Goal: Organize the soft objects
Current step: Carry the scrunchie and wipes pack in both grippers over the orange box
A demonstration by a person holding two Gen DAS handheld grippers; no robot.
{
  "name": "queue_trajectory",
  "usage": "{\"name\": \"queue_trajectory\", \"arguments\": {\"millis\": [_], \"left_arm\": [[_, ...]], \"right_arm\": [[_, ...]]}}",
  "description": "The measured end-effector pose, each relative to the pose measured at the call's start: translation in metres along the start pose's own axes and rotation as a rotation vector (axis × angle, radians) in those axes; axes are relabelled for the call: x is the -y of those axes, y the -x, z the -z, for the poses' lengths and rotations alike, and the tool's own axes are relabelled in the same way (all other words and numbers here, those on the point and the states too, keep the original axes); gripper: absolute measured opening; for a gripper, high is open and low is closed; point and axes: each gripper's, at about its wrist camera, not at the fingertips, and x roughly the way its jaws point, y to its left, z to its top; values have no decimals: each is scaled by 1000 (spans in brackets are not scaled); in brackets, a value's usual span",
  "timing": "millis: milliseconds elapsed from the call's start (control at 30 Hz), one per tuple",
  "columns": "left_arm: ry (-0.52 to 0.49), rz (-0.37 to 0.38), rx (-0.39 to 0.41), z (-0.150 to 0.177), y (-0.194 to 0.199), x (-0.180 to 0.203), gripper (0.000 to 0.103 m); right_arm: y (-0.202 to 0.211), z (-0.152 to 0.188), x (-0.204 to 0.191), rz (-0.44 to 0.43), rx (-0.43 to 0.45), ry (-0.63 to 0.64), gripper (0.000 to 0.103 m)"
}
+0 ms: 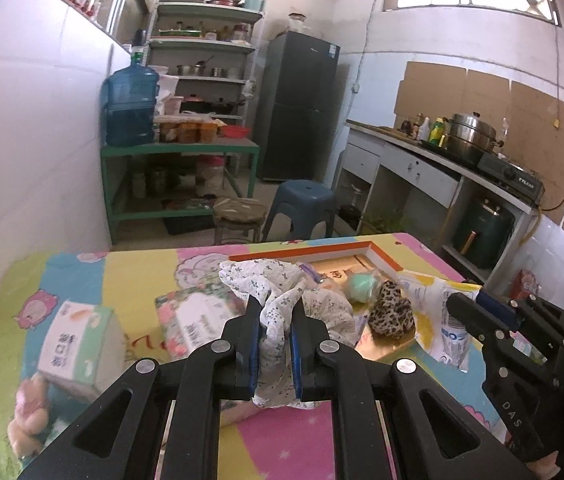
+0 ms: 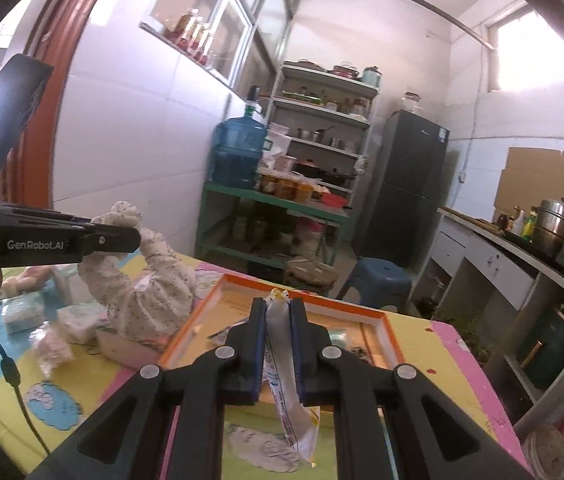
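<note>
My left gripper (image 1: 276, 312) pinches the floral cloth (image 1: 278, 300) above the table; my right gripper (image 2: 278, 316) pinches a tissue packet (image 2: 282, 360). The orange-rimmed tray (image 1: 385, 258) holds a leopard scrunchie (image 1: 391, 314) and mint ball (image 1: 363, 286).

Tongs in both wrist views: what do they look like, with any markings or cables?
Both tongs, left and right, are matte black linkages with silver rivets and blue pads inside the fingers. The left body reads "GenRobot.AI" in white; the right one shows "DAS". A thin black cable hangs by the left tool.
</note>
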Motion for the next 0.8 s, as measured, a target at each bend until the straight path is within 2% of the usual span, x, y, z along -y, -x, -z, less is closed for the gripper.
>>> {"name": "queue_trajectory", "arguments": {"millis": [467,800], "left_arm": [[11,55,1,-40,-70,28,12],[52,66,-41,-47,-123,31,12]], "right_arm": [[-39,-1,72,66,20,-99,12],[-84,1,101,82,-10,-123,12]]}}
